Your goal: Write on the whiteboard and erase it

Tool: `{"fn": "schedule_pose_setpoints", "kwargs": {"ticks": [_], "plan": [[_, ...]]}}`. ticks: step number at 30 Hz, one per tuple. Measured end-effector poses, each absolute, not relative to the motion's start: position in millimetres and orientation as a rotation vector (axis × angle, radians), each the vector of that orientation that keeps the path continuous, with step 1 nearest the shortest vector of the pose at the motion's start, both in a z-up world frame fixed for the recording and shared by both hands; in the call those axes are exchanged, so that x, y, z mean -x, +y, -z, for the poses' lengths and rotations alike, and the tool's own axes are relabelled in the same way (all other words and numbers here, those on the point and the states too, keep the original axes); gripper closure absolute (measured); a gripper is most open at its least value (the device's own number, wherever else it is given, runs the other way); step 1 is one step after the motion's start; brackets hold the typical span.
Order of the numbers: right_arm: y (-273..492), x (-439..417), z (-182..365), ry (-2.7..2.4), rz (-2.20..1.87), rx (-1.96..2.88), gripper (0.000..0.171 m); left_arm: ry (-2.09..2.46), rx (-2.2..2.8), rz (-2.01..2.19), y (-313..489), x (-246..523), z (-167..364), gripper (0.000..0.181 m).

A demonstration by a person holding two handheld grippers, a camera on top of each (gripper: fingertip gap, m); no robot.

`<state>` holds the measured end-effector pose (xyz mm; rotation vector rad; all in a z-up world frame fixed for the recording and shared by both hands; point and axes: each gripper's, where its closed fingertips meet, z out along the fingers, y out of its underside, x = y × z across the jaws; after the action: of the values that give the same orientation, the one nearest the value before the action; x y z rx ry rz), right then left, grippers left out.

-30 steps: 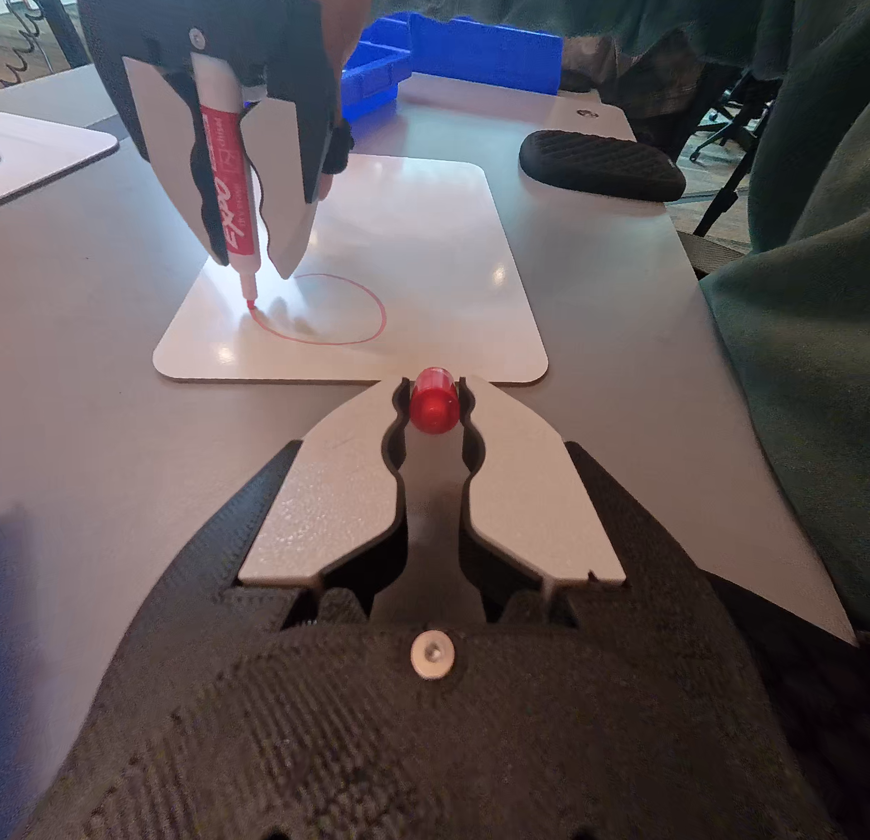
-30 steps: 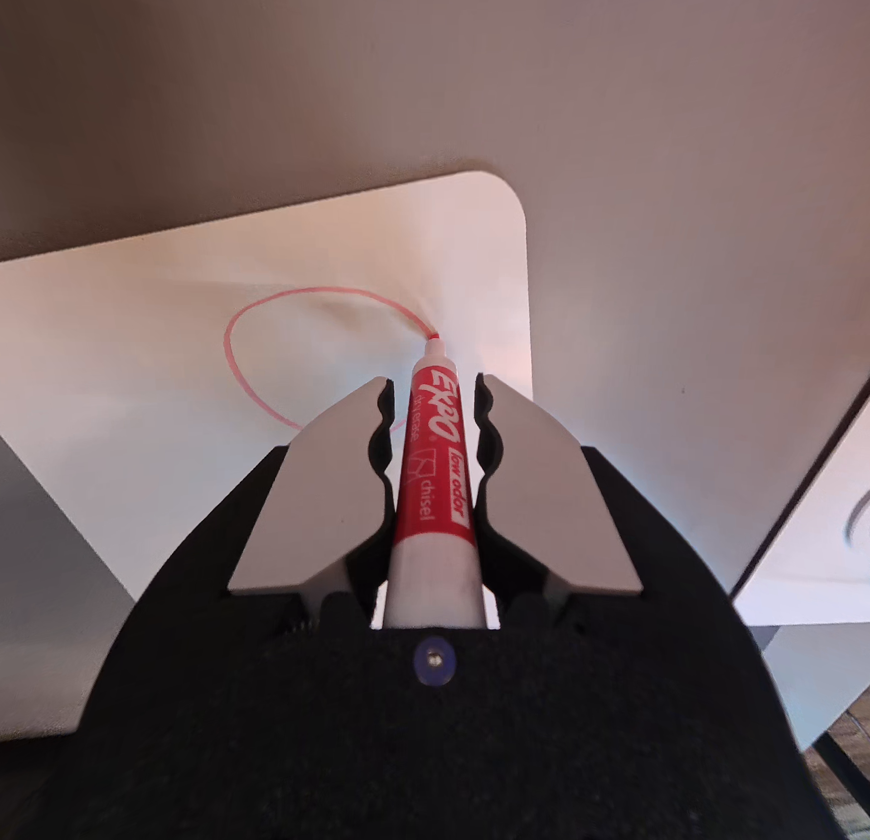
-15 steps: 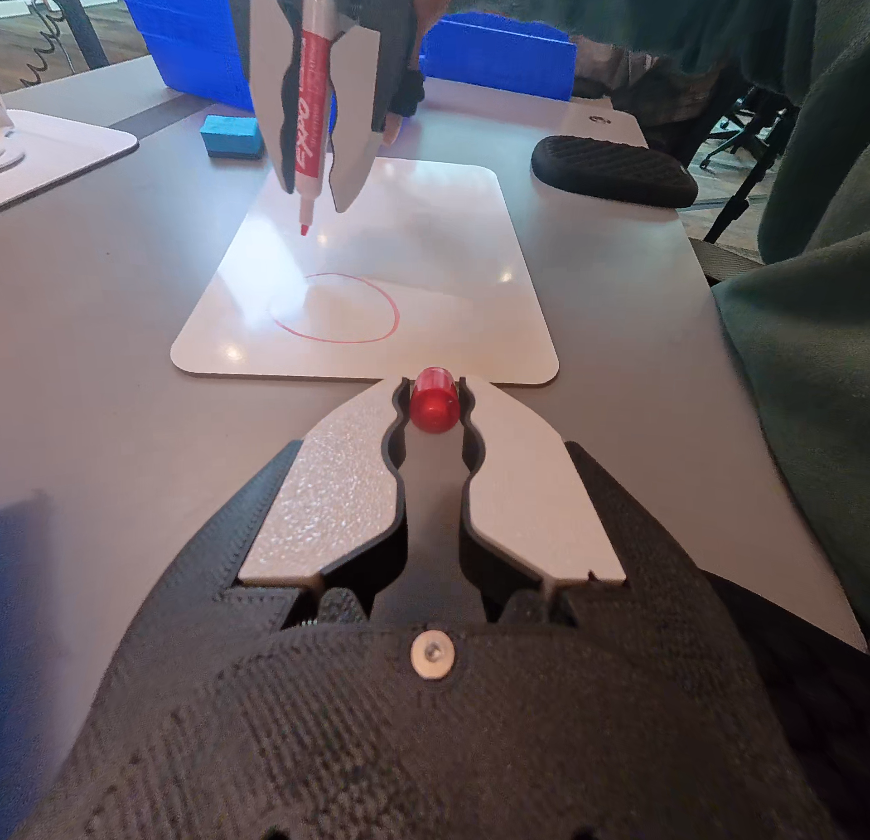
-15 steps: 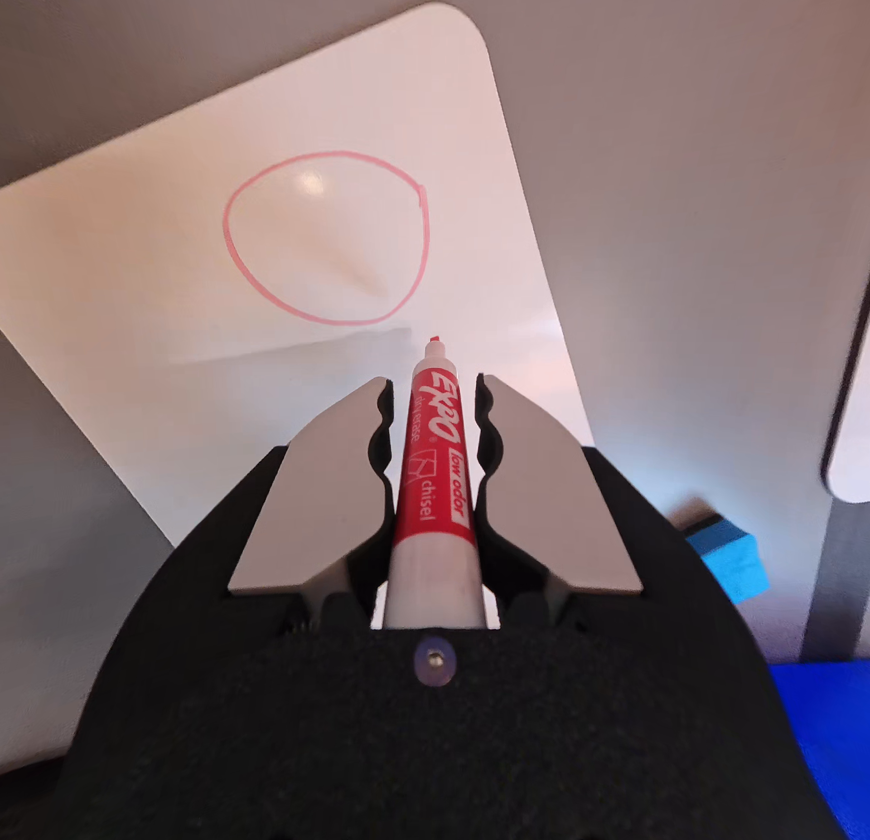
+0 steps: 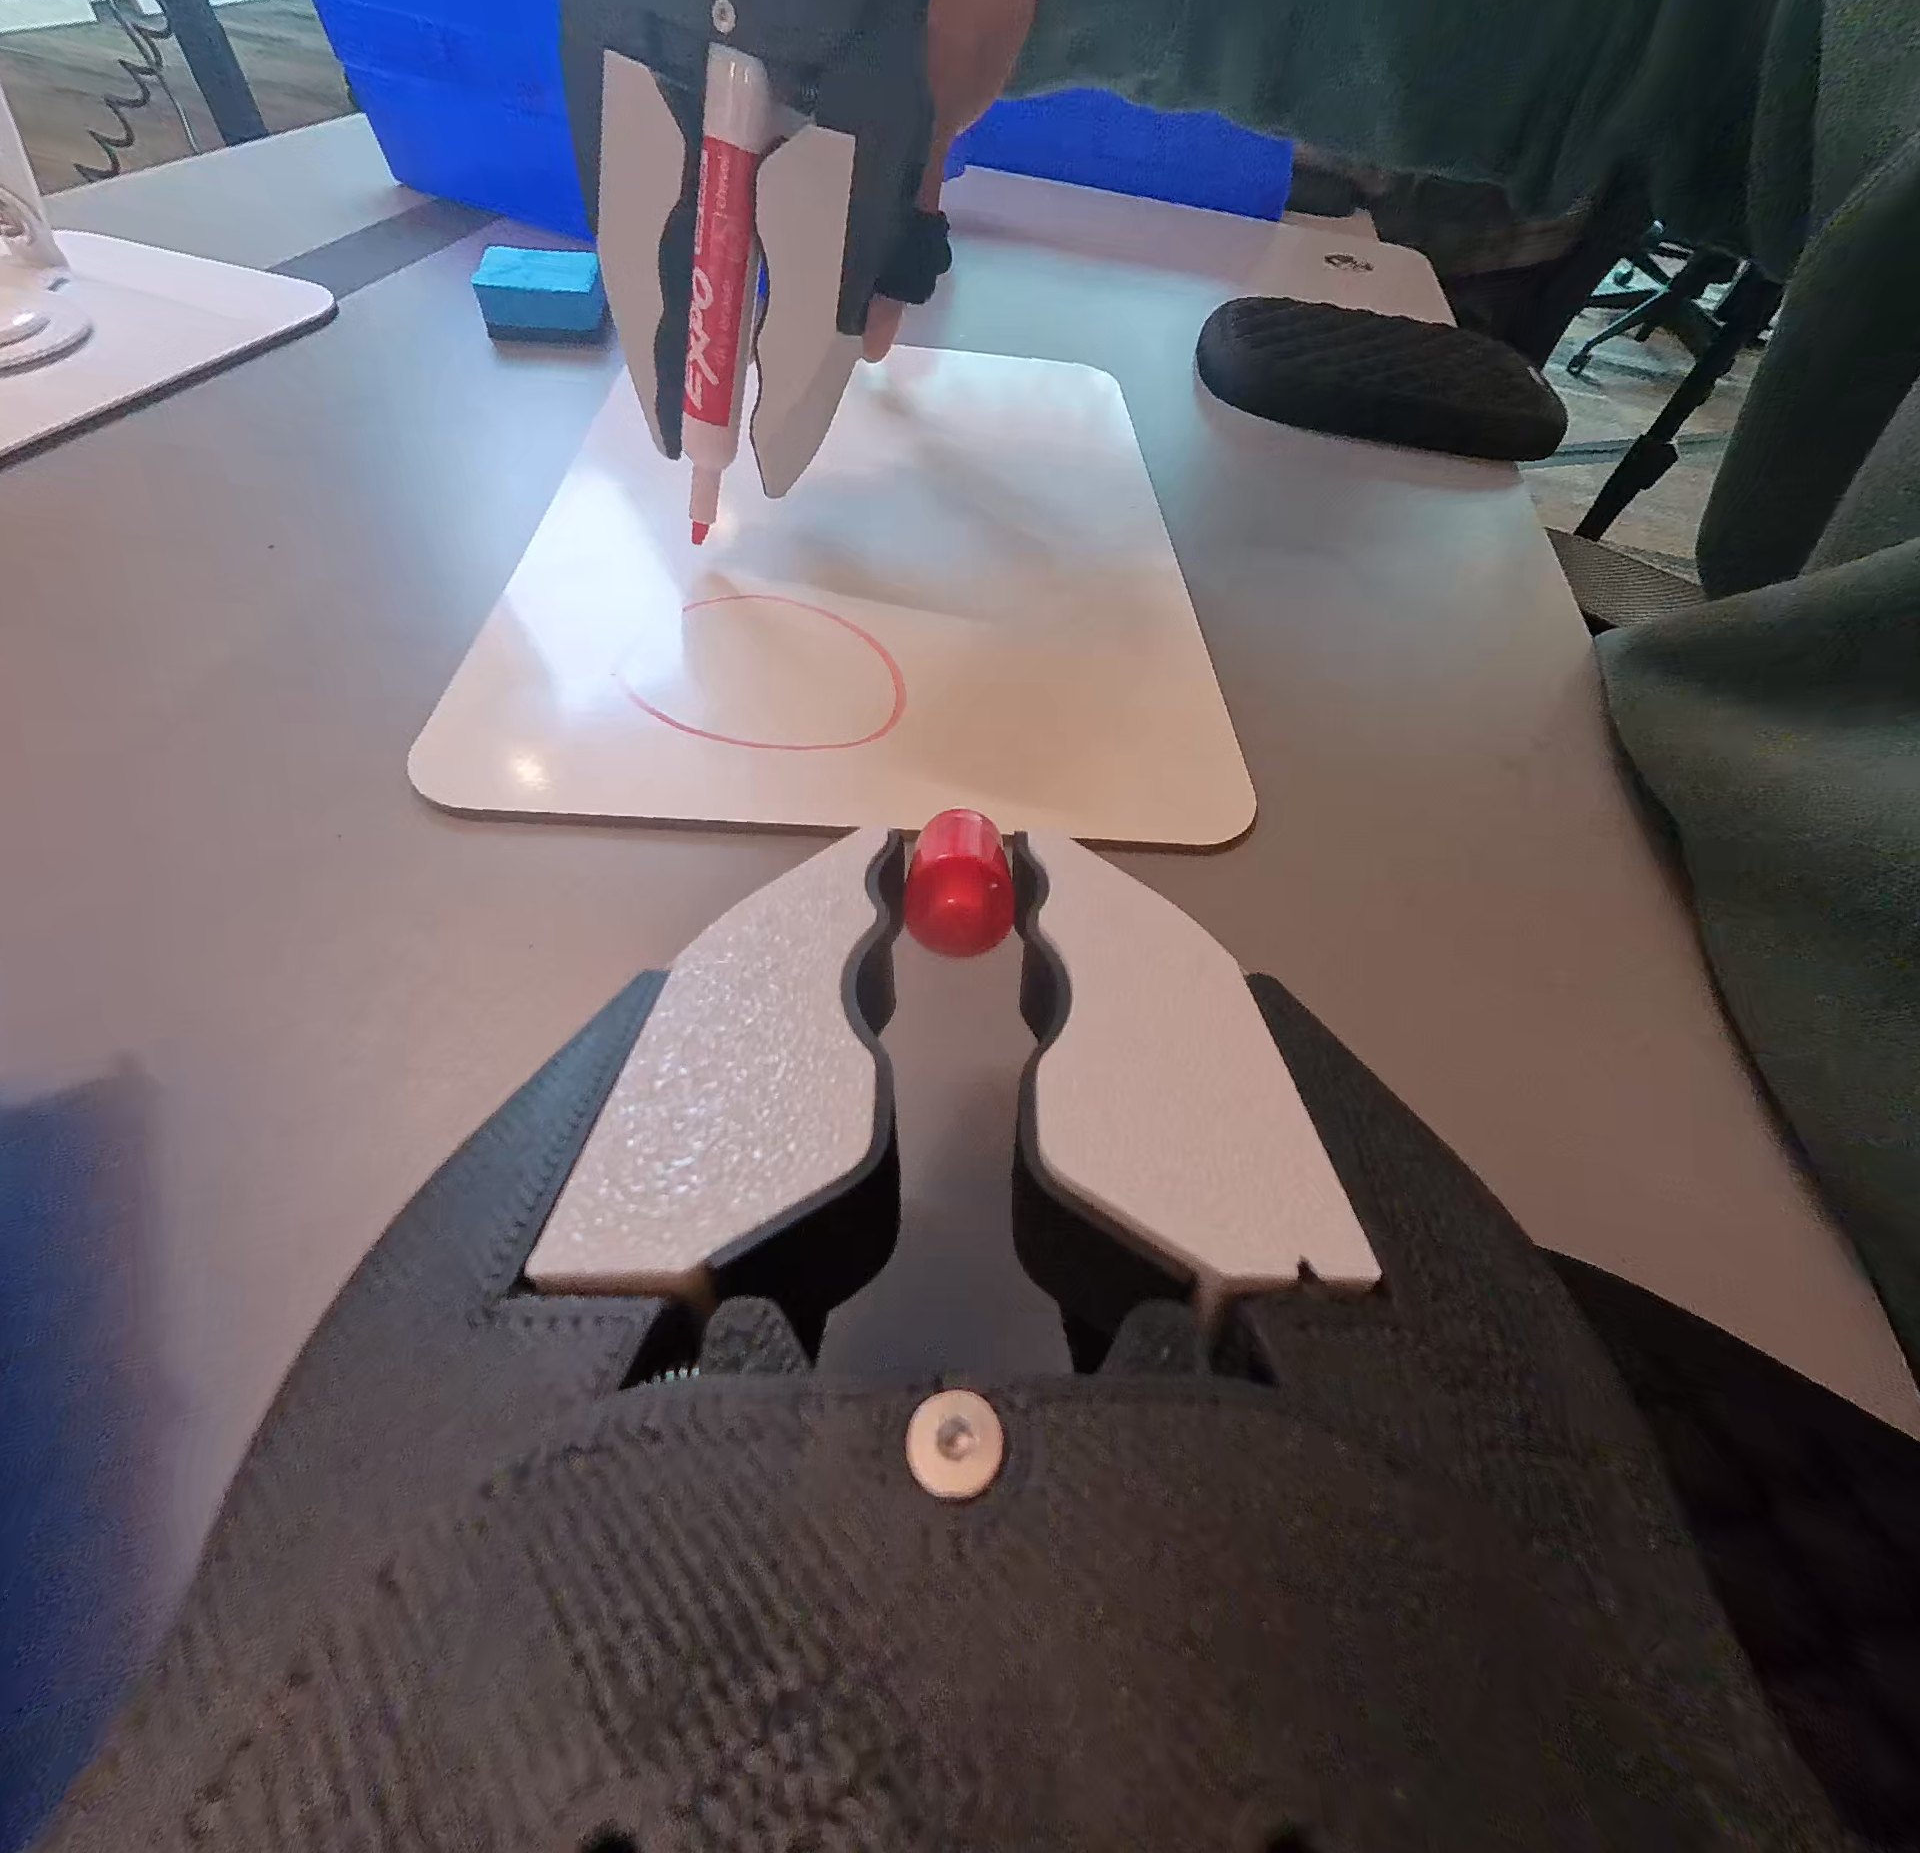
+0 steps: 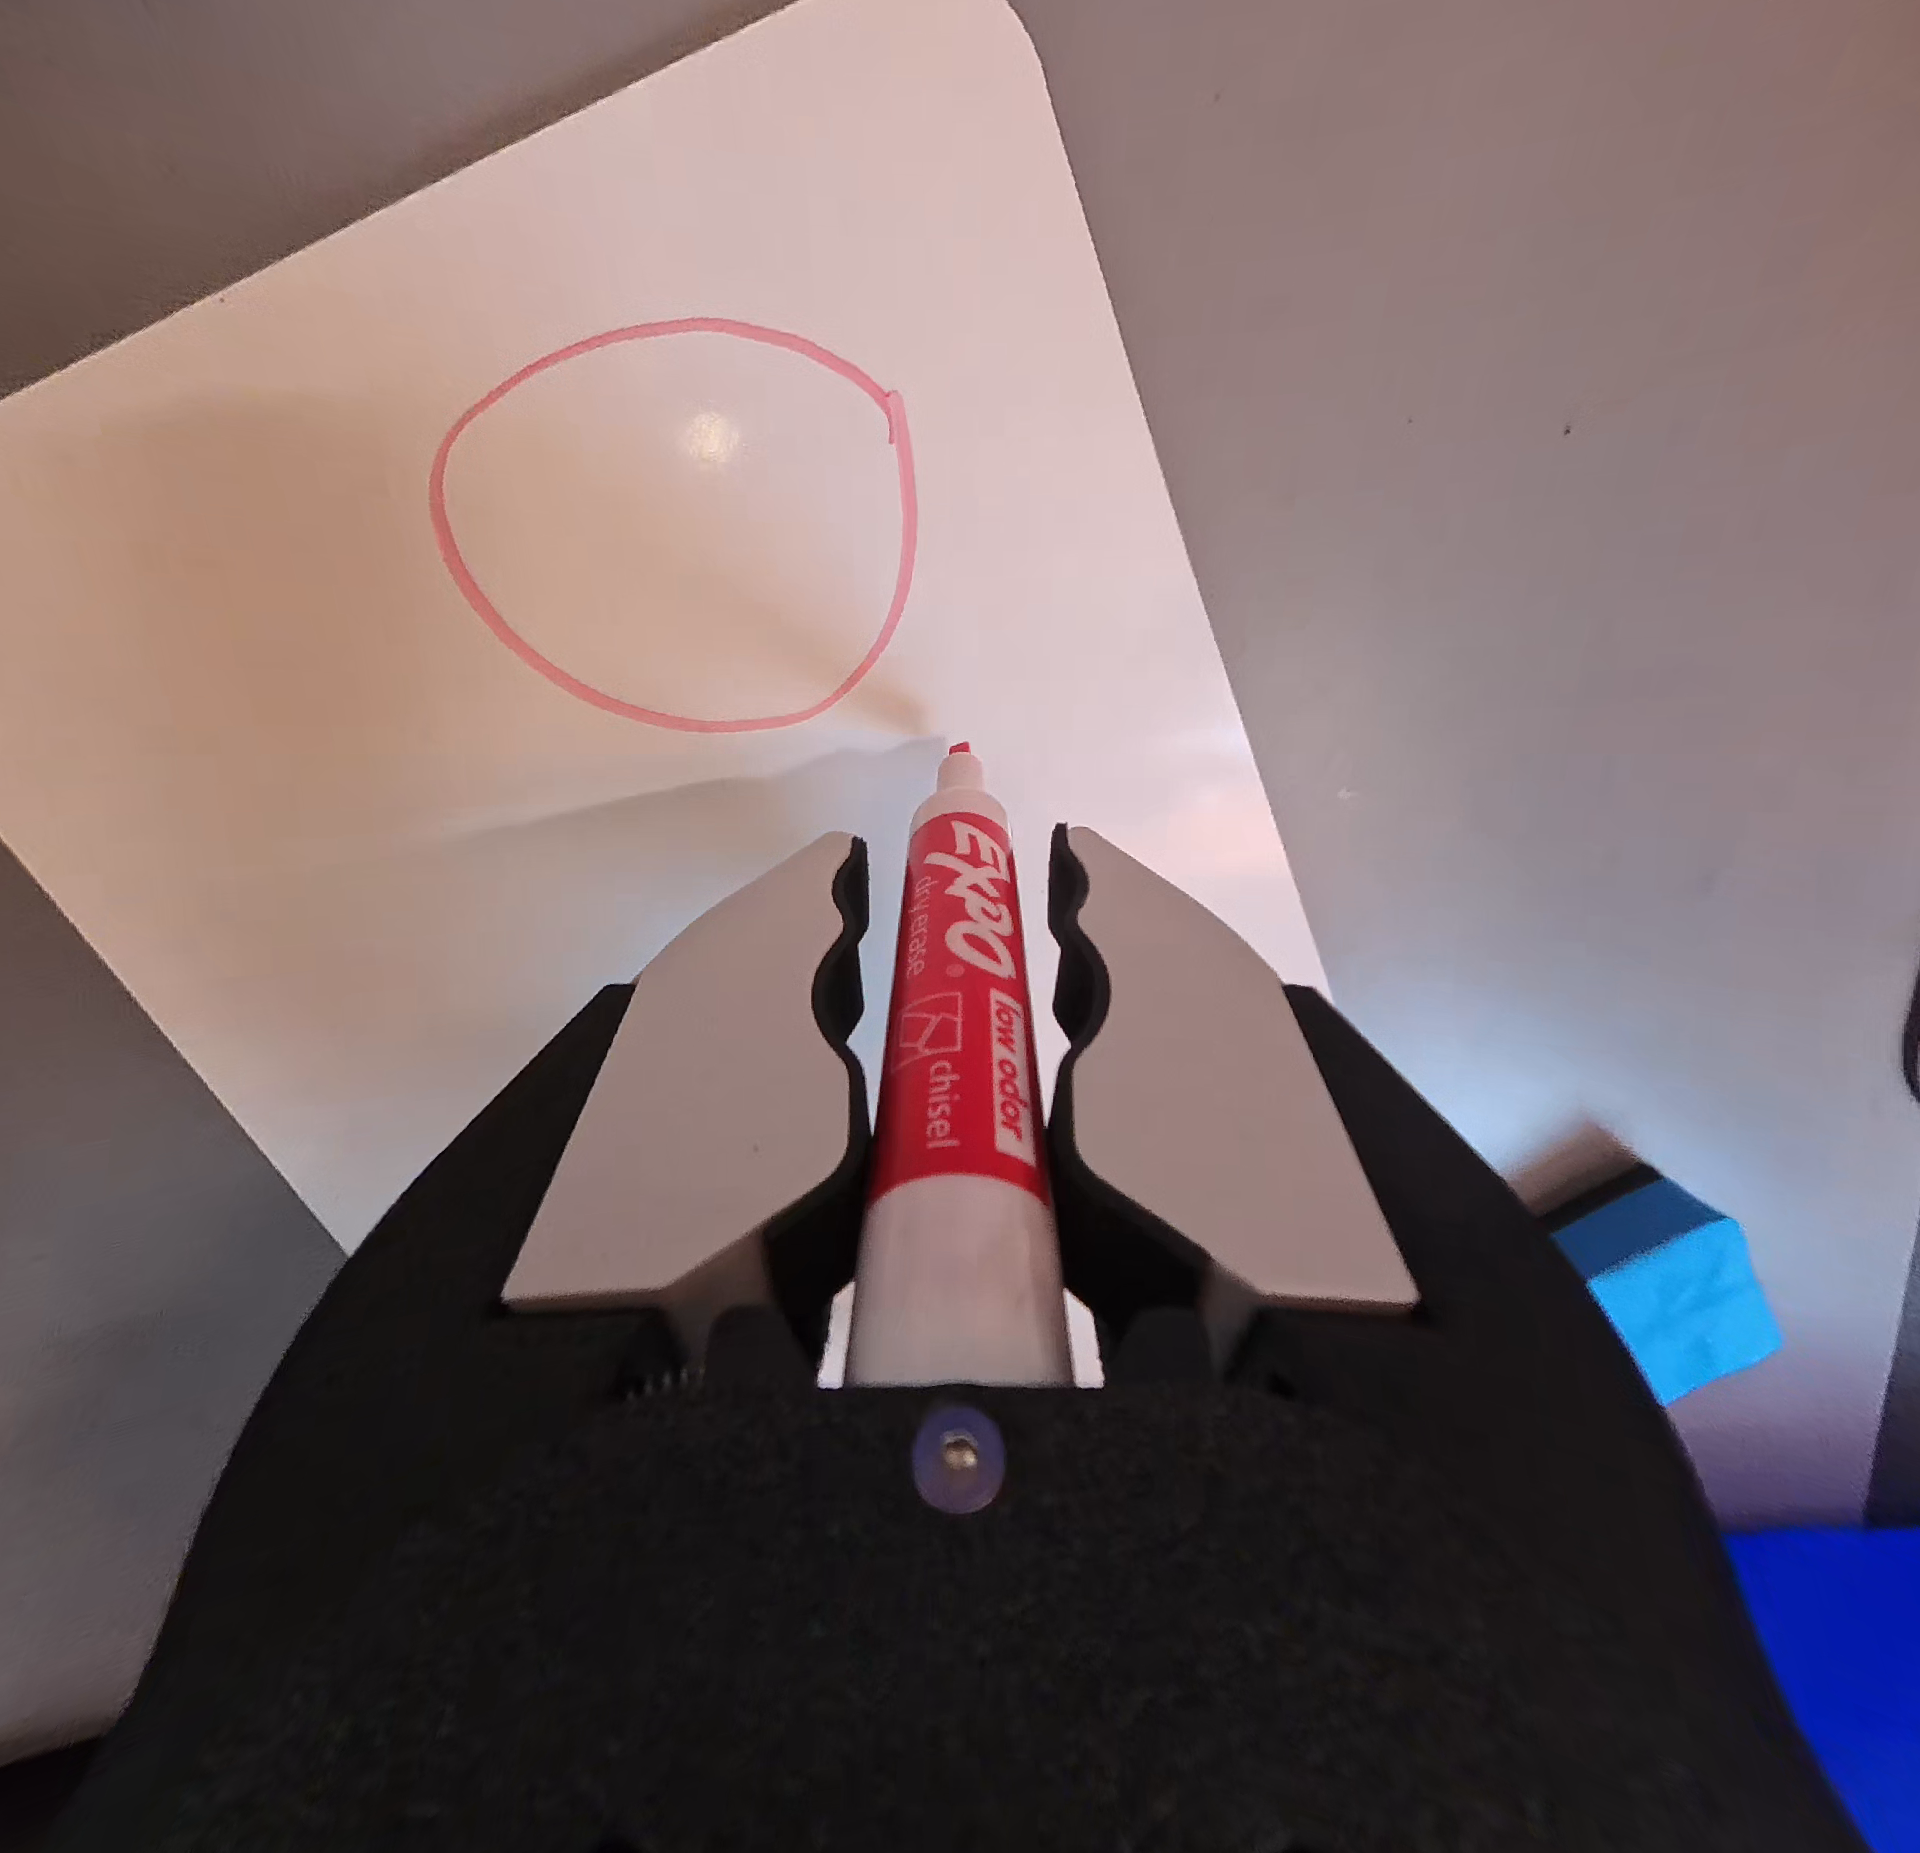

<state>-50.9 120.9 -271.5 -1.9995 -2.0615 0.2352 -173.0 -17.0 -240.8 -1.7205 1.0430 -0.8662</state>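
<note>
We are clamping our right gripper point(image 6: 956, 853) on the red marker point(image 6: 961, 1024), its tip raised off the whiteboard point(image 5: 997, 556) so the closed red circle point(image 5: 764, 671) stays unsmudged. Our left gripper point(image 5: 958, 853) is pinching the red cap point(image 5: 956, 897) just off the whiteboard's near edge, ready for recapping. The blue eraser point(image 5: 538, 284) is waiting beyond the whiteboard on the grey table point(image 5: 208, 764), before blue bins point(image 5: 436, 68).
</note>
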Motion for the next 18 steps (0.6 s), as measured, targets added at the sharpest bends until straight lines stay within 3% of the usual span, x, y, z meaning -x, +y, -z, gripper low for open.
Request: {"fn": "schedule_pose_setpoints", "kwargs": {"ticks": [18], "plan": [[128, 56, 277, -2.14, -0.159, 2.028, 0.137, 1.055, 1.716, 0.862, -18, 172, 241, 0.161]]}}
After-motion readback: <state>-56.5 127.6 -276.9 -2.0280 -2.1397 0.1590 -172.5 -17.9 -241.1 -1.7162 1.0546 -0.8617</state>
